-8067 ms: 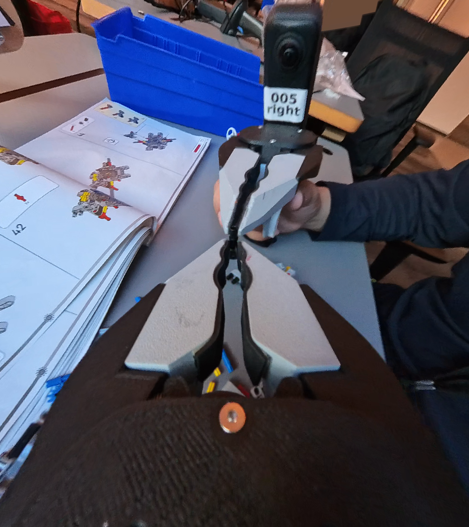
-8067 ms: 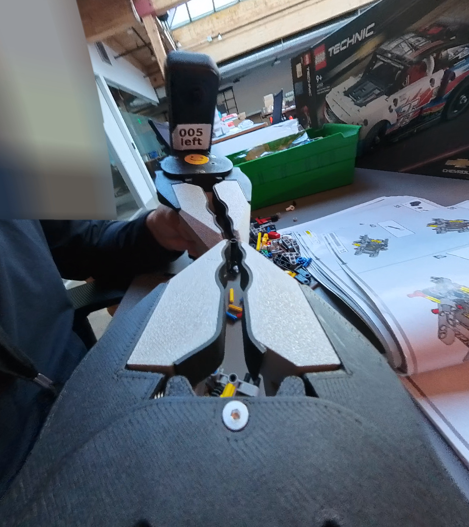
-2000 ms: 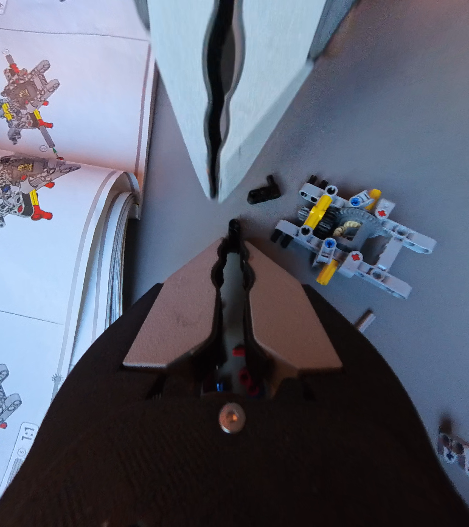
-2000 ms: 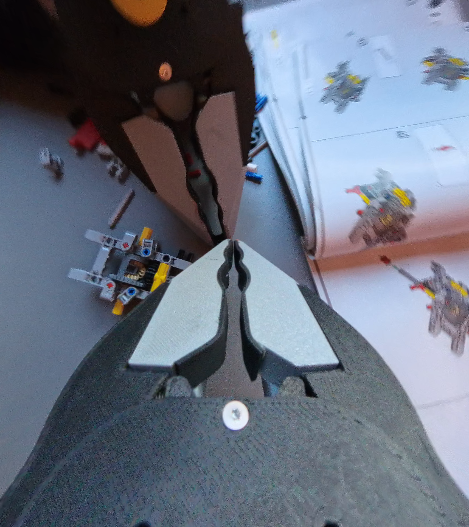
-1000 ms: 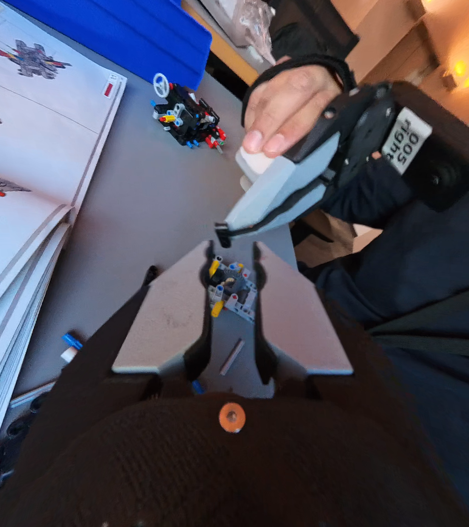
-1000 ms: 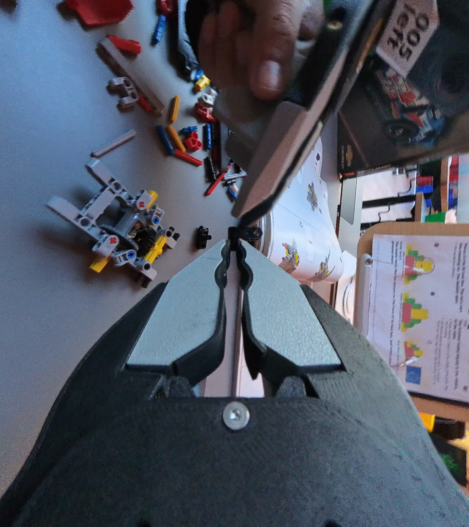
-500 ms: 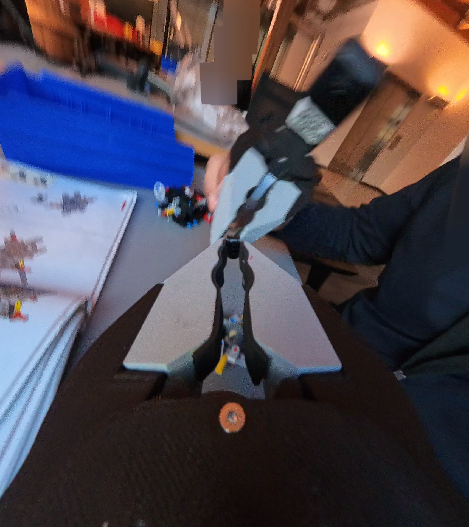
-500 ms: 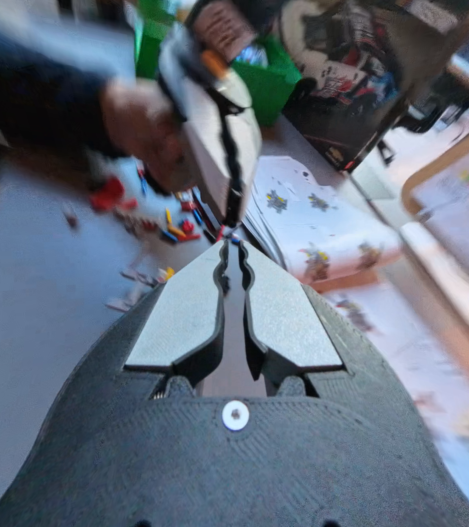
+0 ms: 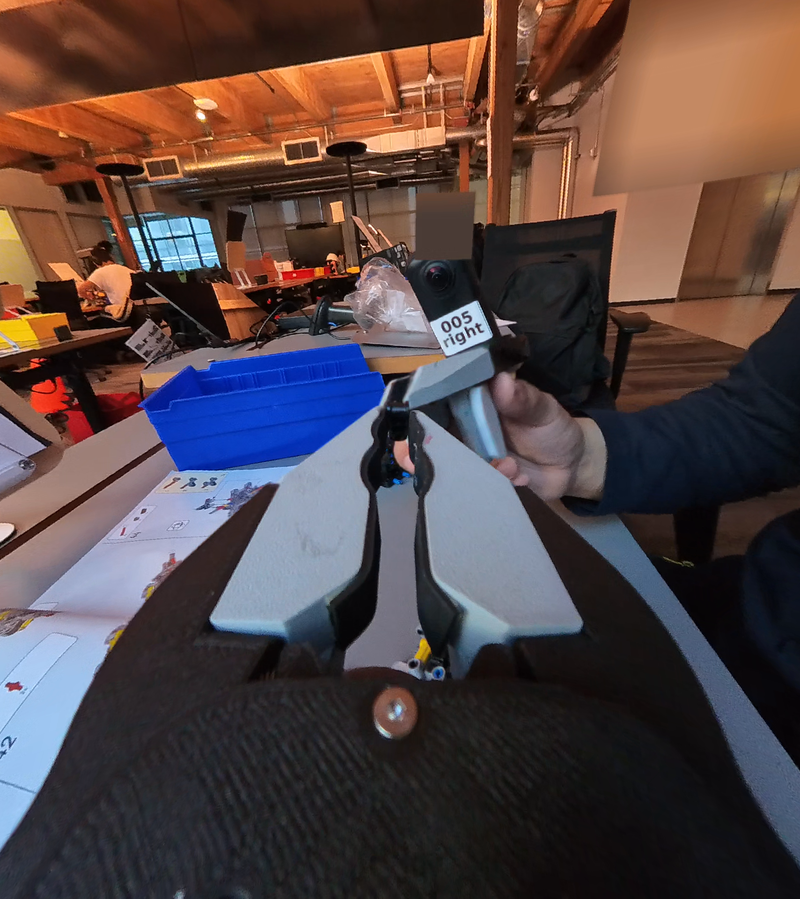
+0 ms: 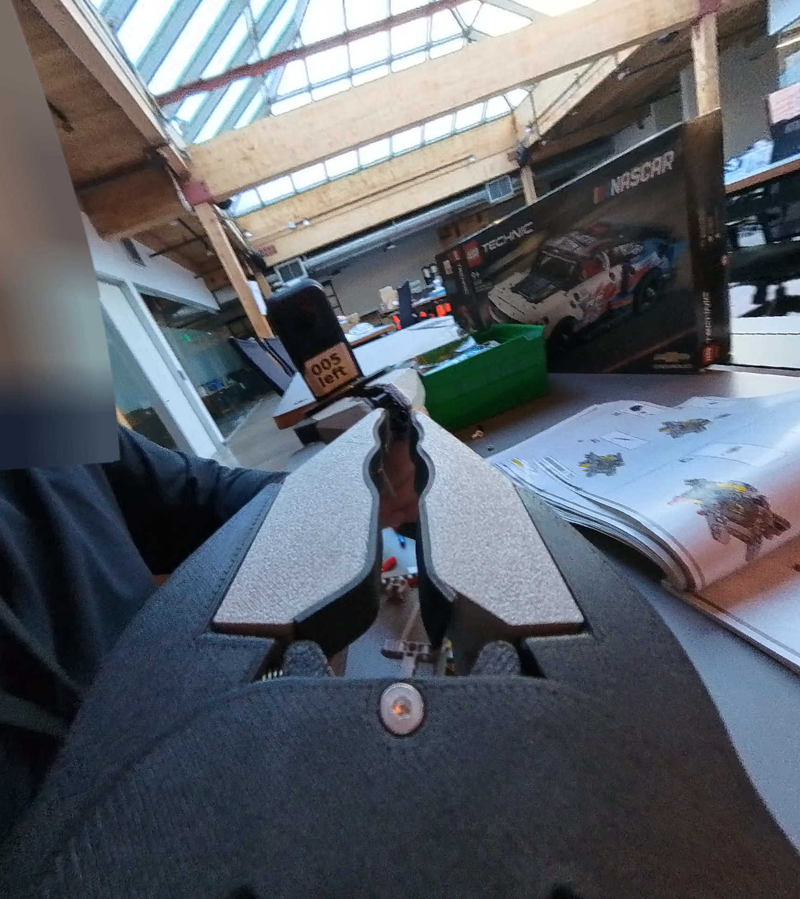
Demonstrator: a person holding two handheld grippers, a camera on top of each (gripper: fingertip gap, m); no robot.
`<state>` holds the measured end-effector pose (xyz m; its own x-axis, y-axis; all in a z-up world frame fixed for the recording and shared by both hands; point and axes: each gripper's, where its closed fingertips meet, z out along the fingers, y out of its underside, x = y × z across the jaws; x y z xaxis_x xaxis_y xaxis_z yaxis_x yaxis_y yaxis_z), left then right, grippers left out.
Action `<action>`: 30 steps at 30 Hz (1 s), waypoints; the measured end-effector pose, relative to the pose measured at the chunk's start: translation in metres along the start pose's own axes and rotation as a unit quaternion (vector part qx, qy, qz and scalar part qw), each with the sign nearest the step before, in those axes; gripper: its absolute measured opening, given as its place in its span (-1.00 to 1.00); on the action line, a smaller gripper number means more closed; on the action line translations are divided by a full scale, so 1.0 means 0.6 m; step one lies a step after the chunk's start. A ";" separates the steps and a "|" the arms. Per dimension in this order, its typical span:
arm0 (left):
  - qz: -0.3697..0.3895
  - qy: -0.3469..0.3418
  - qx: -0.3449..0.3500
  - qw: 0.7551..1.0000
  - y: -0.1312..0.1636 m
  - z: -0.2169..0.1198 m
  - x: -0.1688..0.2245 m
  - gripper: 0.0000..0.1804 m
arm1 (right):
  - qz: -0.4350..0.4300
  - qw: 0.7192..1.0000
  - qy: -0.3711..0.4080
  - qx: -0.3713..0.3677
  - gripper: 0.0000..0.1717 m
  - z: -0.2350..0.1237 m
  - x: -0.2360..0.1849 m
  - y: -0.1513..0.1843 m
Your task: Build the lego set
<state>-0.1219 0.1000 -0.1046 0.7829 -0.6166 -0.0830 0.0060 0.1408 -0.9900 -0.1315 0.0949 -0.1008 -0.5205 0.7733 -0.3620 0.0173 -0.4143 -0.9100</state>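
A small black plastic piece (image 9: 395,419) sits at the meeting tips of both grippers, raised above the grey table (image 9: 631,549). It looks light, stiff and smooth, likely to twist or slip if pinched off-centre; its short body is the only place to take hold. The left gripper (image 9: 397,428) has its jaws nearly together, the tips apparently closed on the piece's near end. The right gripper (image 10: 395,428), held in a hand (image 9: 541,438), comes from the opposite side with jaws just as narrow, also apparently gripping it. An open instruction booklet (image 10: 680,476) lies below, with a blue bin (image 9: 261,404) and green bin (image 10: 490,369) farther off.
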 end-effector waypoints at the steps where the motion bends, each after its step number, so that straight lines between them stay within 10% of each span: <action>1: -0.002 -0.002 -0.002 1.000 0.002 0.001 0.000 -0.95 | -0.006 1.000 0.011 -0.001 -0.93 0.000 0.005 0.004; 15: -0.066 -0.082 -0.112 0.988 0.061 -0.003 -0.051 -0.94 | -0.085 0.983 0.144 -0.075 -1.00 0.004 0.074 0.035; 22: -0.105 -0.152 -0.104 0.977 0.065 -0.002 -0.090 -0.94 | 0.097 0.982 0.138 0.081 -1.00 0.017 0.121 -0.007; 24: -0.183 -0.111 -0.099 0.972 0.095 0.004 -0.061 -0.93 | 0.110 0.958 0.165 0.209 -1.00 -0.057 0.162 -0.094; 30: -0.126 -0.110 -0.077 0.983 0.058 0.008 -0.074 -0.94 | 0.006 0.992 0.121 0.021 -1.00 0.008 0.131 -0.046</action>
<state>-0.1534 0.1360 -0.1345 0.8840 -0.4329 0.1764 0.1355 -0.1238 -0.9830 -0.1769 0.1646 -0.1032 -0.3005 0.8586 -0.4154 -0.0157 -0.4399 -0.8979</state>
